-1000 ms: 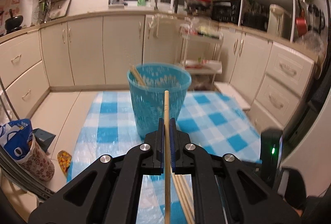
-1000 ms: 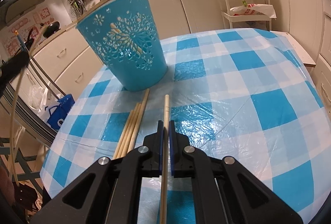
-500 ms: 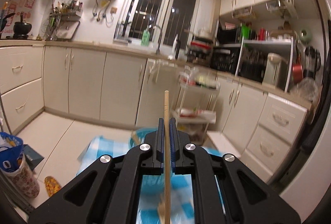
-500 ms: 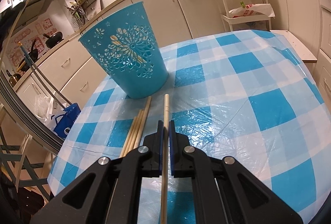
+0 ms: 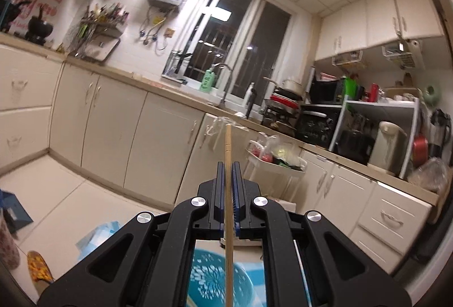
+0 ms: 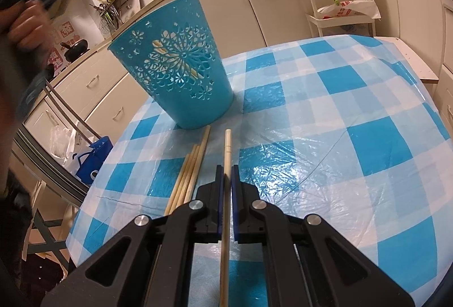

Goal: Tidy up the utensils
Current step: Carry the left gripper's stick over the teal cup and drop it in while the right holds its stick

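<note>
So the left gripper [image 5: 228,165] was clamped tight on a single wooden chopstick [image 5: 227,188], pointed up toward the kitchen counters and window — the stick poked out past the fingertips and ran back down between the arms. Under it, at the bottom of the left wrist view, you could just see the blue basket [image 5: 218,281] with its flower cut-outs, on the checkered tablecloth [image 5: 254,270].

The right gripper [image 6: 225,169] was also closed on its own chopstick [image 6: 226,193], held low over the table, tip aimed at the basket [image 6: 181,72]. That basket stood upright near the table's far left edge, and pale sticks showed through its cut-outs — couldn't count them. Just left of the right gripper, a little bundle of loose chopsticks [image 6: 189,174] lay flat on the tablecloth [image 6: 354,142], far ends almost at the basket's base. A blurred hand [image 6: 25,23] showed in the top left corner of the right wrist view.
</note>
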Available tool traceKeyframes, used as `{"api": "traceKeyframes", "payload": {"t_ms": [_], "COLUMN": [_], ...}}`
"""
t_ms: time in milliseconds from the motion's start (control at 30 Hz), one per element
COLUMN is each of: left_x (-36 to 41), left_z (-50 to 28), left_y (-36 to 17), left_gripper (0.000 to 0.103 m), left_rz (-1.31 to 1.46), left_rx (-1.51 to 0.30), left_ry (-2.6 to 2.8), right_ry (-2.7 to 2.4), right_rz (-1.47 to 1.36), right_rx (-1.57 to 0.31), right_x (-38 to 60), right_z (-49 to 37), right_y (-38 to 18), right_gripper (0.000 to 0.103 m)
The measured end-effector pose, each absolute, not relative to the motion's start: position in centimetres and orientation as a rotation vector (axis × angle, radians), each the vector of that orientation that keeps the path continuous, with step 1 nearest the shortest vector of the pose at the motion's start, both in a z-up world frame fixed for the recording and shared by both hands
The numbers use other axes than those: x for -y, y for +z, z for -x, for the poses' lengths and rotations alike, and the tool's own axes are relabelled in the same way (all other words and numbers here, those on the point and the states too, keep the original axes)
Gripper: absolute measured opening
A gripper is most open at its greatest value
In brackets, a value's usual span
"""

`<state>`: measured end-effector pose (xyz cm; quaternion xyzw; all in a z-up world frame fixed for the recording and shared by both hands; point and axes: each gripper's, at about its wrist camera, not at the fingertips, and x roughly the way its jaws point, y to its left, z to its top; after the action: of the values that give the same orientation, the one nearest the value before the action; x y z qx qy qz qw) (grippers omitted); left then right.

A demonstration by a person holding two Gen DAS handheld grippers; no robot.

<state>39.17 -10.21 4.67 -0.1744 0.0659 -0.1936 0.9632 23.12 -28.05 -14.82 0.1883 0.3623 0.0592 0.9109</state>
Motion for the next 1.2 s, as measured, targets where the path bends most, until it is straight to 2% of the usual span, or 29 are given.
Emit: {"api": "traceKeyframes", "payload": {"t_ms": [167,433,733,933,1033,1067,1100,1200], "left_x": [11.5,13.1,12.2,11.2,11.4,11.7,11.9,12.6], "left_z": [-42.1,-41.2,-38.9,-40.0,-41.4,-42.0,-42.4,-43.7], "left_y": [1.4,-2.2,-1.3,-1.9,-2.1,-2.0,-2.1,-2.3], "left_gripper": [0.005,0.005,0.005,0.006,0.026,0.042,0.045,0.046], "left_rz": [0.361,0.282,0.239,0.259,0.260,0.247,0.233,0.175], "left_rx": [-0.187,-0.213,-0.217,-0.347,-0.456,-0.507,-0.530,-0.616], "left_ry": [-0.344,-0.300,-0.299,-0.317,-0.342,-0.334,-0.328,-0.302], "right_ry": [0.122,0.119,0.104,0.094,0.097,0.099,0.101,0.101], "right_rz": [-0.402,-0.440,-0.478,-0.478,-0.471,-0.466,-0.464,-0.469], "right_rx": [-0.748,-0.743,-0.731,-0.733,-0.734,-0.733,-0.731,-0.730], "right_x": [28.3,29.0,29.7,29.8,29.6,29.5,29.5,29.5], "right_z": [-23.1,-23.0,-22.9,-22.9,-22.9,-22.9,-22.9,-22.9], "right_y": [-14.9,-15.0,-15.0,-15.1,-15.0,-15.0,-15.0,-15.0], "right_gripper": [0.006,0.006,0.006,0.006,0.006,0.006,0.006,0.006]}}
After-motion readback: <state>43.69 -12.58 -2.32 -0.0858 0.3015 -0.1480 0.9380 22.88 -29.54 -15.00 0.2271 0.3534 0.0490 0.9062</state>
